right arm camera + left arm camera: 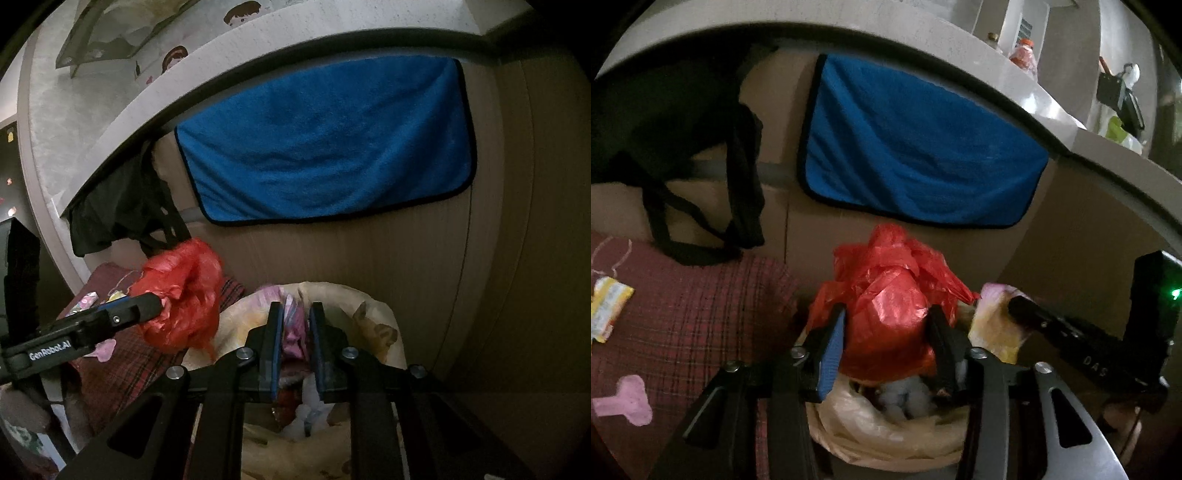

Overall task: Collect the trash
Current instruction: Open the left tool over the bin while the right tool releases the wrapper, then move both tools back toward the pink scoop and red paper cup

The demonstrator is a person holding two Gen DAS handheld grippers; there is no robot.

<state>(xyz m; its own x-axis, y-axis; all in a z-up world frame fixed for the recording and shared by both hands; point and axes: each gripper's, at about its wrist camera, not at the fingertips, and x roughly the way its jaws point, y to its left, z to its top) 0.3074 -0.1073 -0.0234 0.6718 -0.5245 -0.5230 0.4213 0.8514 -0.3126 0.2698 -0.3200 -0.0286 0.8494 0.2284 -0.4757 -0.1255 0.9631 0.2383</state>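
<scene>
The red plastic bag (pixel 886 314) is gripped by the left gripper (pixel 890 332), directly above the bin (pixel 886 435). A pink wrapper (pixel 293 332) lies between the right gripper's (pixel 295 321) parted jaws; contact cannot be told.

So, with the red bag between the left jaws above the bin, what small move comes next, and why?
Probably open the left gripper wider to drop the red plastic bag: it hangs over the lined bin, still between the jaws.

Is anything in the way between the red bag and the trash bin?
Nothing visible blocks it. The red plastic bag sits between the left gripper fingers, right above the open bag-lined bin. The right gripper works with a pink wrapper beside it, not under the bag.
</scene>
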